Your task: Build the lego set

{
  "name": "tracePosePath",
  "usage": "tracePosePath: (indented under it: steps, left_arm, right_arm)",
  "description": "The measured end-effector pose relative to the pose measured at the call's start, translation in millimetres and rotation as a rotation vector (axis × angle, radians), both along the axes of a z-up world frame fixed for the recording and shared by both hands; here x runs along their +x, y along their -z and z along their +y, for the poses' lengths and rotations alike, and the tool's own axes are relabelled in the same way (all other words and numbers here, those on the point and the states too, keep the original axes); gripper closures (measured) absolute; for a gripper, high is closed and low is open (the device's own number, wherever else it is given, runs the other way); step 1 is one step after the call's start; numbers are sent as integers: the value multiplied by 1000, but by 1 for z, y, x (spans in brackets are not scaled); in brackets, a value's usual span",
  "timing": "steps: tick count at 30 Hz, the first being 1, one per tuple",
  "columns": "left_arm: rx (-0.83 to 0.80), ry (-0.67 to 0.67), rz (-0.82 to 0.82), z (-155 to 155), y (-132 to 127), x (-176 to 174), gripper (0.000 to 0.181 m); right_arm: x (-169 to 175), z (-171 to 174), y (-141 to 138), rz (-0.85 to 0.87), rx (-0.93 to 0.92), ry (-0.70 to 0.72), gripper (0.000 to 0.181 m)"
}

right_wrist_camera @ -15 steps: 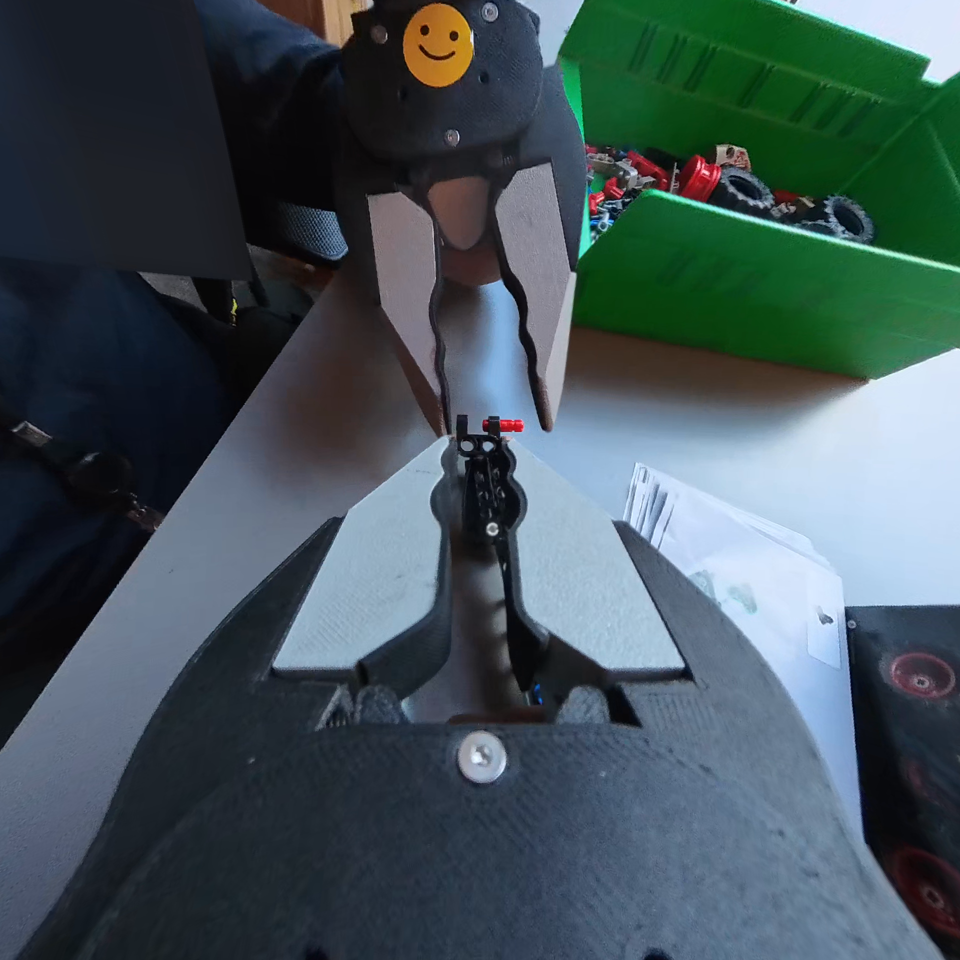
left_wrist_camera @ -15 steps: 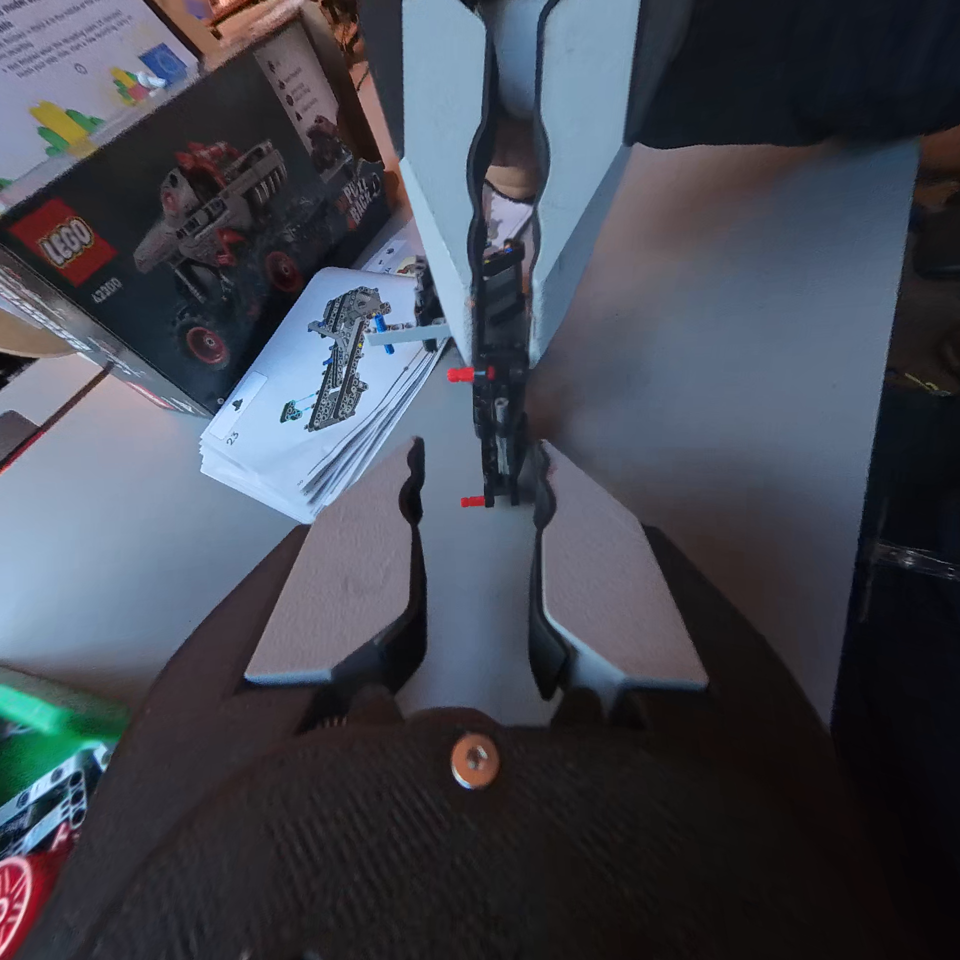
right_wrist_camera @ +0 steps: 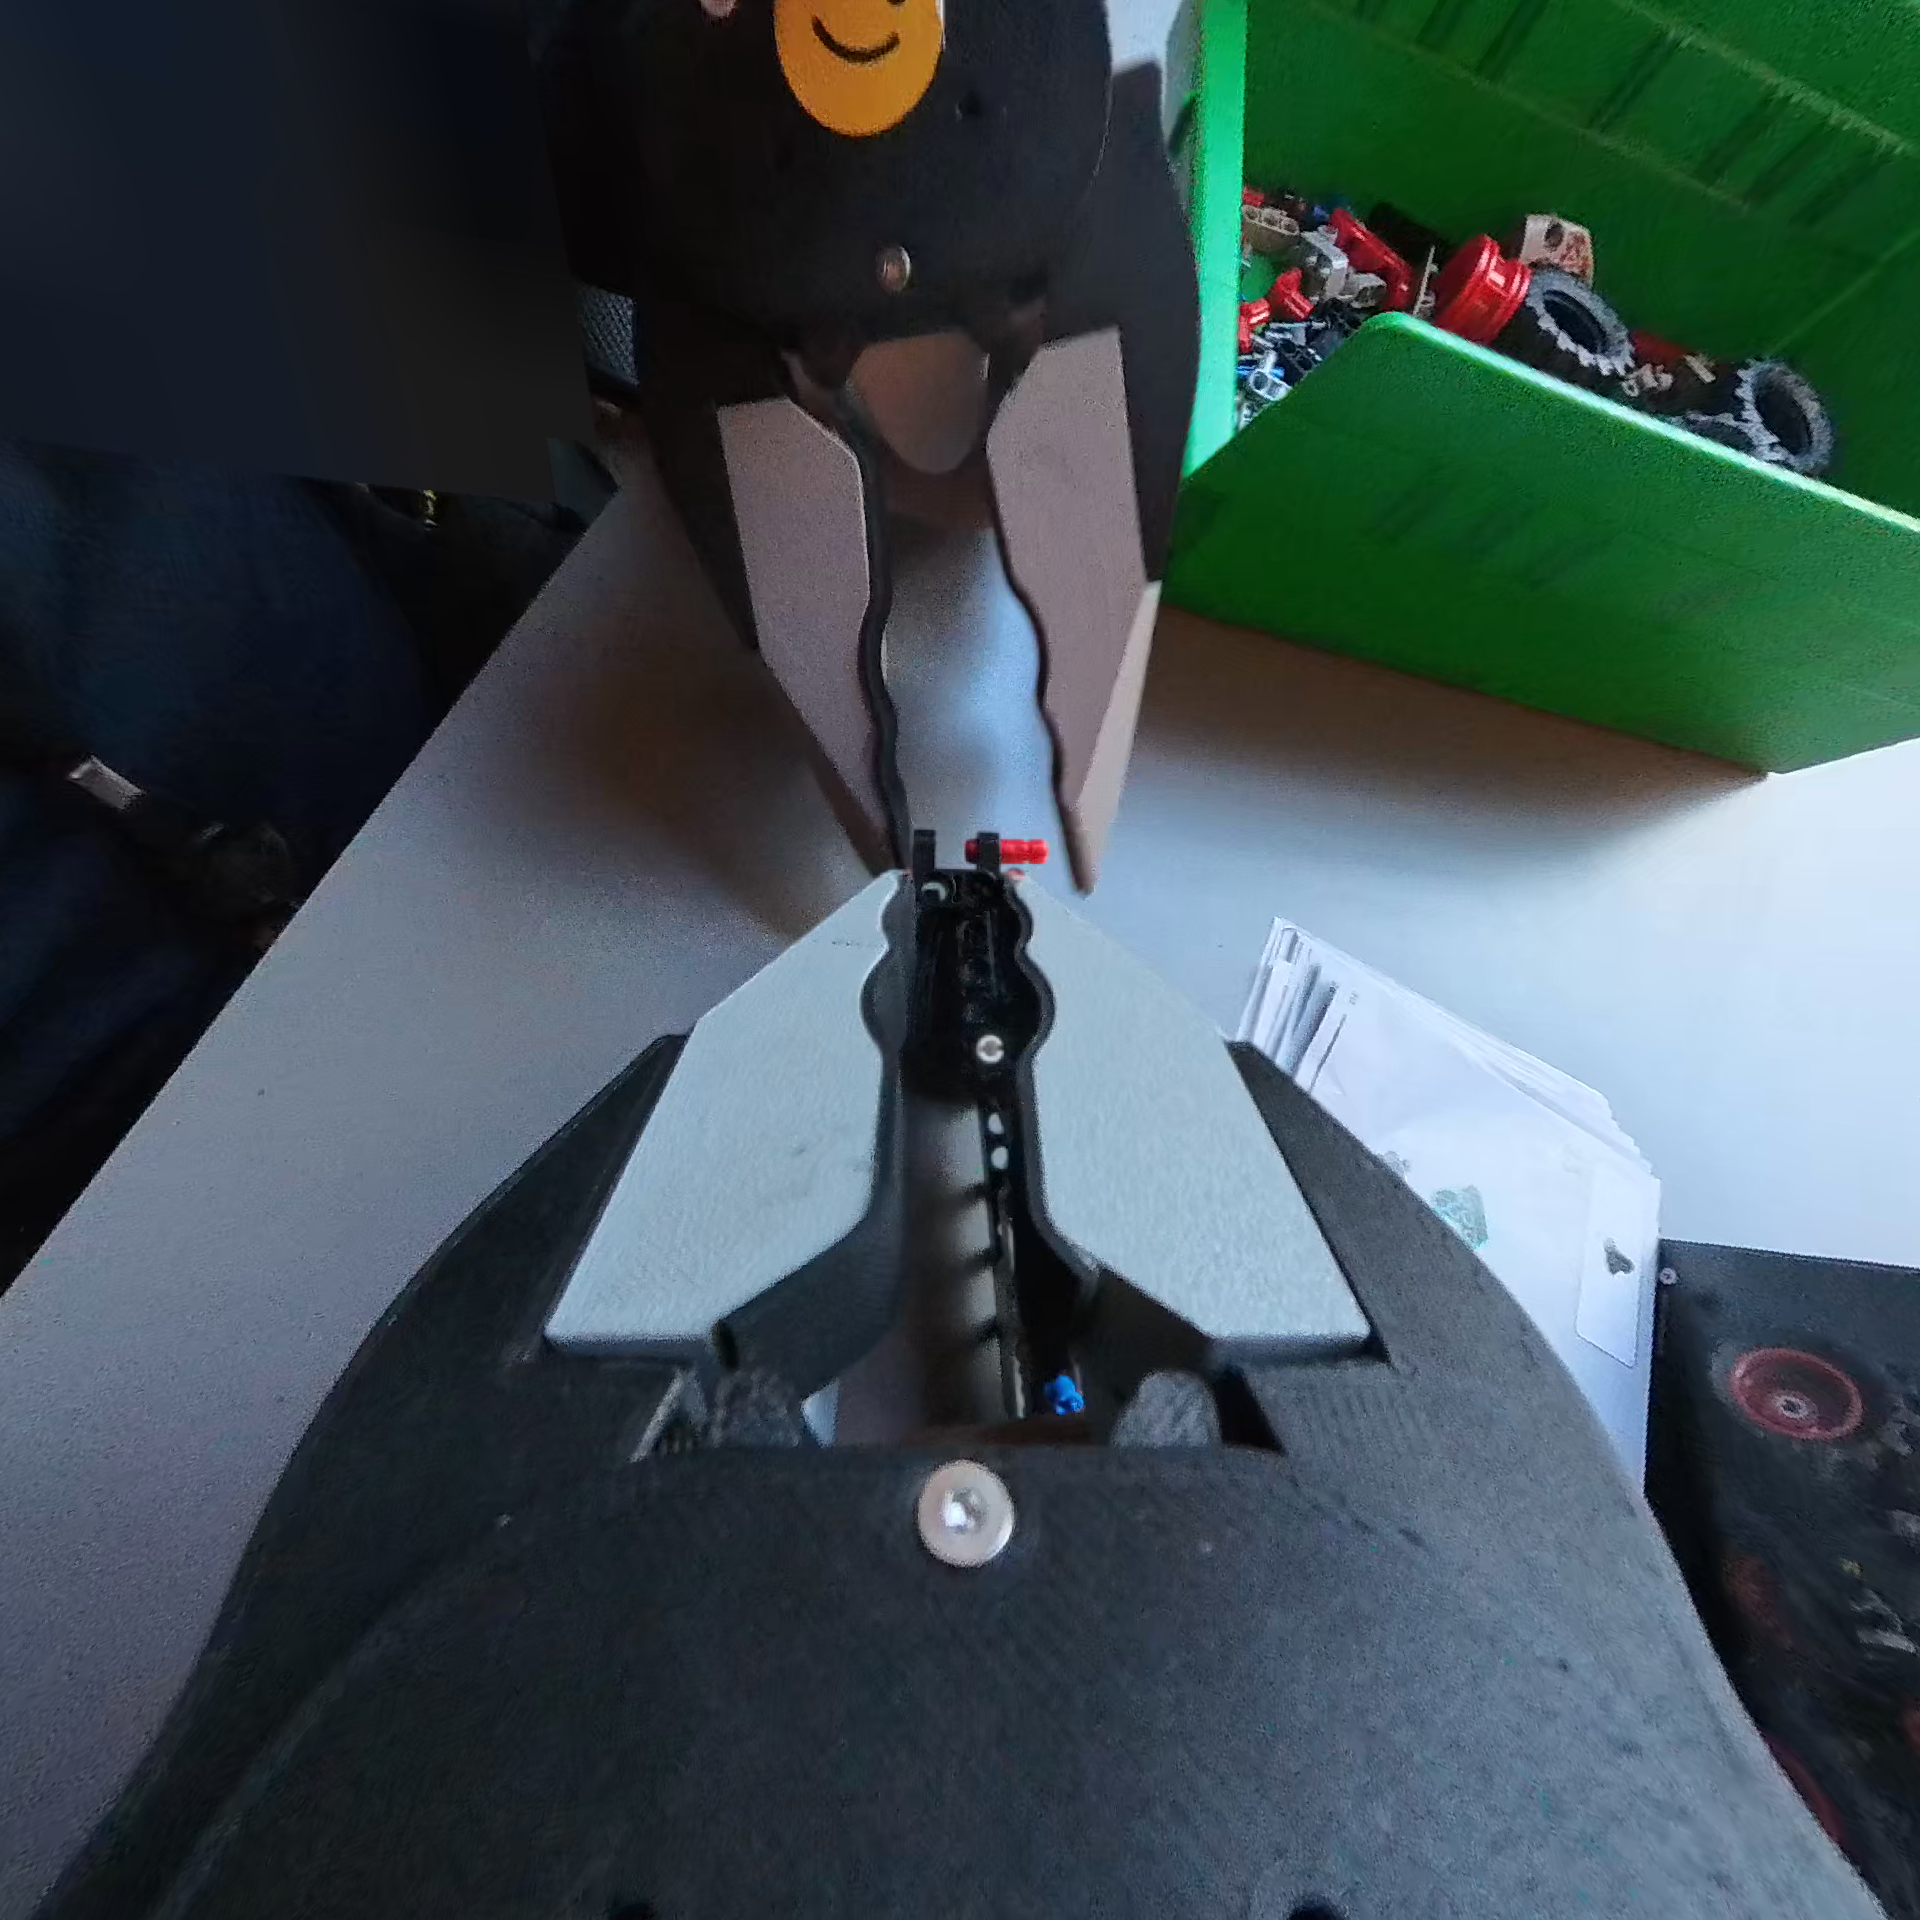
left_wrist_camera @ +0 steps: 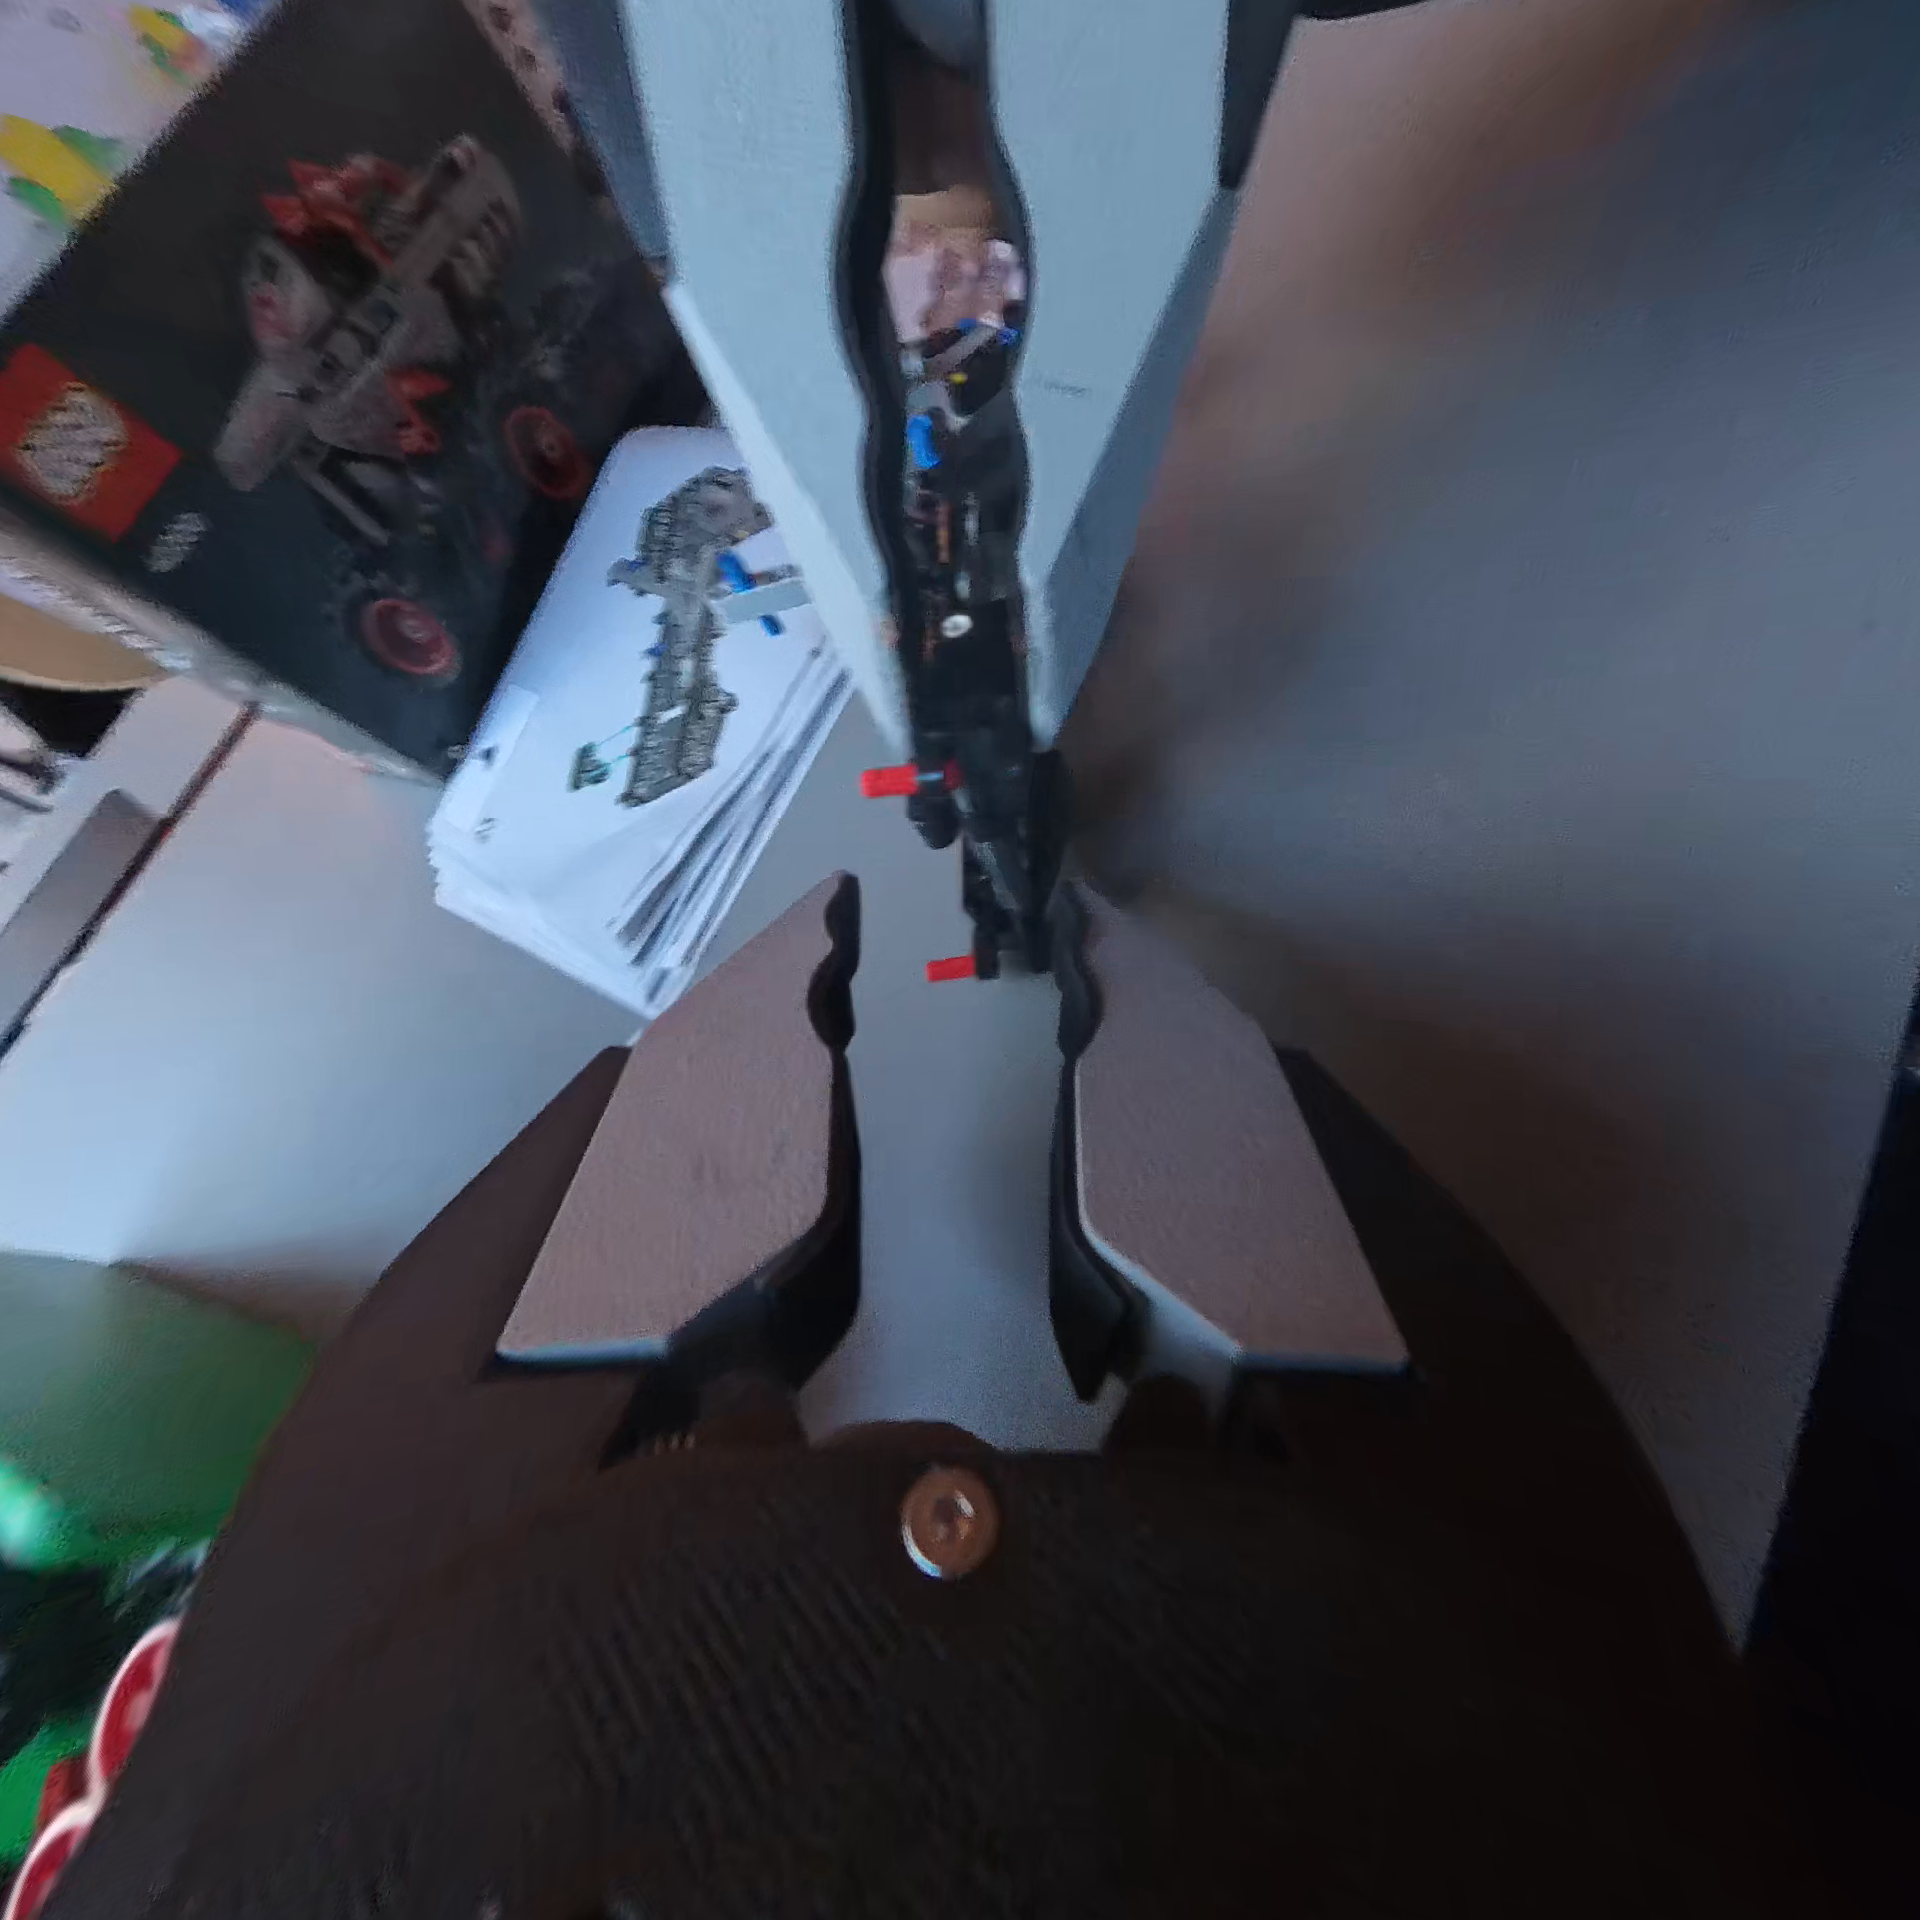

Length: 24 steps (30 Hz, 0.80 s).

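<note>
A long black Lego assembly (right_wrist_camera: 971,977) with red pins (right_wrist_camera: 1013,850) on its side is clamped between the fingers of my right gripper (right_wrist_camera: 961,894), which is shut on it and holds it above the grey table (right_wrist_camera: 520,935). In the left wrist view the assembly (left_wrist_camera: 977,644) sticks out of the right gripper (left_wrist_camera: 982,743) towards me, two red pins (left_wrist_camera: 888,781) pointing left. My left gripper (left_wrist_camera: 961,935) is open and empty. The assembly's near end sits at its right fingertip (left_wrist_camera: 1070,935). The left gripper (right_wrist_camera: 982,831) faces the right one tip to tip.
A green bin (right_wrist_camera: 1507,540) of loose Lego parts and wheels stands behind the left gripper. An instruction booklet (left_wrist_camera: 644,748) lies beside the black Lego box (left_wrist_camera: 312,416). The table edge (right_wrist_camera: 364,852) runs close by, with a person in dark clothing beyond it. Only a small space, under 4 cm, lies between the two pairs of fingers.
Little has changed. The left wrist view is now blurred by motion and the right gripper looks slightly nearer in it. Both jaws stand as before.
</note>
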<state>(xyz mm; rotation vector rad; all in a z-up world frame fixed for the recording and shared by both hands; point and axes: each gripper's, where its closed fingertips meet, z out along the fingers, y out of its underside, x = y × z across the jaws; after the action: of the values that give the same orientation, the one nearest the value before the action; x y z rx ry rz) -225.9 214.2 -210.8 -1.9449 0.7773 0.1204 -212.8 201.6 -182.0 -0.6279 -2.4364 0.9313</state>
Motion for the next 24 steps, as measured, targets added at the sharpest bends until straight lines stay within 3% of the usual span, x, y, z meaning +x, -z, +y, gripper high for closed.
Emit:
tracePosePath:
  steps: [4,8,12,24]
  left_arm:
    - [101,2,-53,-4,-18,0,150]
    - [9,39,-114,1,-10,7,151]
    - [-51,78,-136,1,-4,12,169]
    - [-56,61,-110,3,-1,10,168]
  right_arm:
    - [-3,-1,-4,19,24,-6,170]
    - [-5,-1,-2,-16,38,-33,169]
    - [-4,-2,-2,-23,28,-40,169]
    - [-3,-1,2,-13,78,-60,170]
